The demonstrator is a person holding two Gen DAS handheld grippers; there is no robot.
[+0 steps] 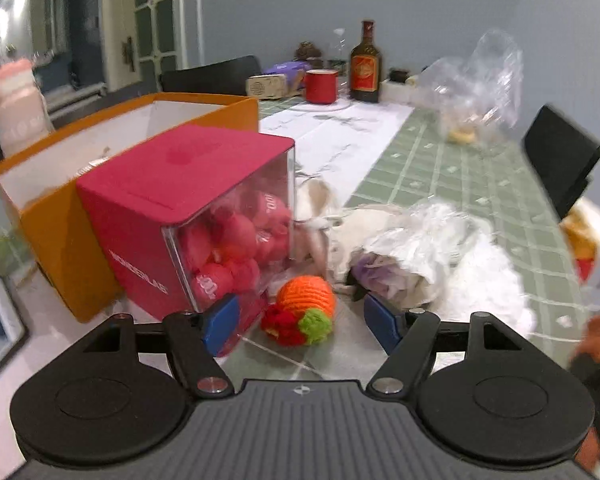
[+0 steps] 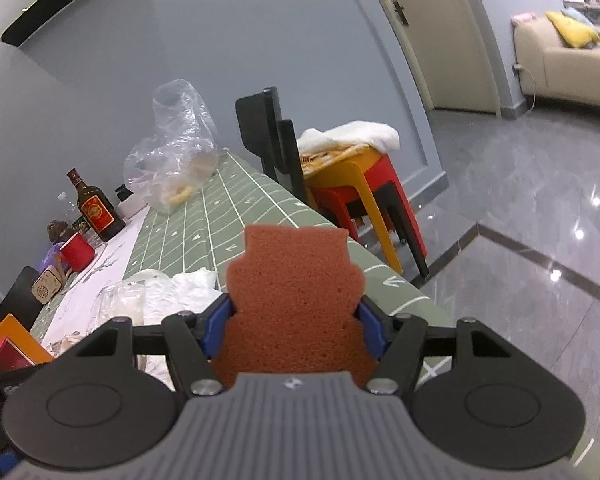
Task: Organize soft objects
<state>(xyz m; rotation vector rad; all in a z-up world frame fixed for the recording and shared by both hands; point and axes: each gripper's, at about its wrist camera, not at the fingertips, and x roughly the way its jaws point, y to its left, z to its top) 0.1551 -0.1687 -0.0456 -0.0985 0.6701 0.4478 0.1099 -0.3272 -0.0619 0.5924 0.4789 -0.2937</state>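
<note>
Here, right tool [image 2: 294,330] grips sponge [image 2: 294,300] — upright.

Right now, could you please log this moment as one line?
left hand-held gripper: open, empty | crocheted orange toy: ahead, on table | right hand-held gripper: holding brown sponge

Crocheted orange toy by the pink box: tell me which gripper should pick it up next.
Left. The left gripper is open and empty, with the crocheted orange toy lying just ahead between its fingers. The right gripper is already shut on the brown sponge.
</note>
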